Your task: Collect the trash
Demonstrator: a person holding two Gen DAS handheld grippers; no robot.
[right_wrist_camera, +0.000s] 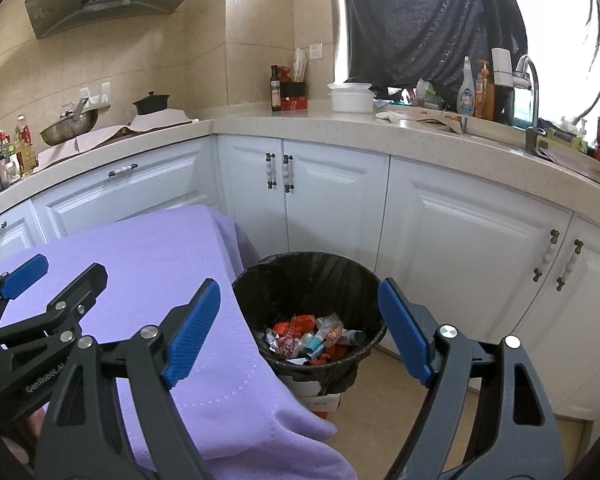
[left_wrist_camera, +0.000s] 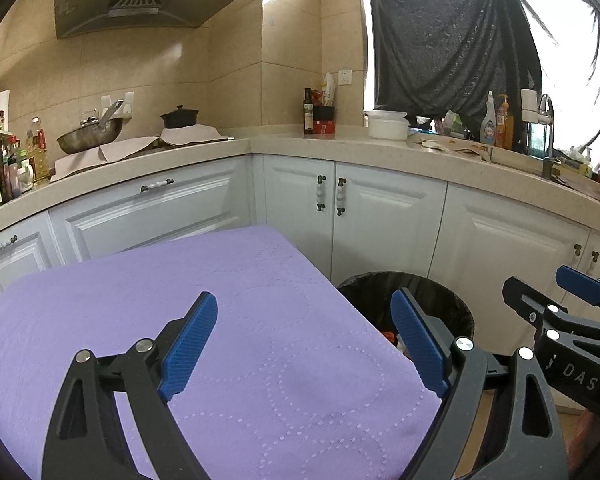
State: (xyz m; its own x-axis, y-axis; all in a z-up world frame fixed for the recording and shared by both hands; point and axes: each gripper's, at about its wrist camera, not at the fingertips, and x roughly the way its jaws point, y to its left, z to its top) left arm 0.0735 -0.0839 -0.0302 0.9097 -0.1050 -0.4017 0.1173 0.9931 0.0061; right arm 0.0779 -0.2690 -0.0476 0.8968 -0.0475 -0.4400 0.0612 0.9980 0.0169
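A round trash bin (right_wrist_camera: 340, 276) lined with a black bag stands on the floor beside a table draped in a purple cloth (left_wrist_camera: 228, 344). Several wrappers and scraps of trash (right_wrist_camera: 312, 336) lie at its bottom. My right gripper (right_wrist_camera: 300, 328) hovers above and in front of the bin, open, with nothing between its blue pads. My left gripper (left_wrist_camera: 304, 344) hangs open over the purple cloth (right_wrist_camera: 172, 280) near its right edge, also holding nothing. In the left wrist view only the bin's far rim (left_wrist_camera: 404, 280) shows. Each gripper appears at the edge of the other's view.
White cabinets (right_wrist_camera: 332, 200) under a beige counter (right_wrist_camera: 340, 128) curve behind the bin. On the counter stand a wok (left_wrist_camera: 90, 134), a black pot (left_wrist_camera: 179, 117), bottles and white bowls (left_wrist_camera: 386, 124). A faucet (right_wrist_camera: 530, 80) is at the right. Tan floor (right_wrist_camera: 380, 412) lies in front of the bin.
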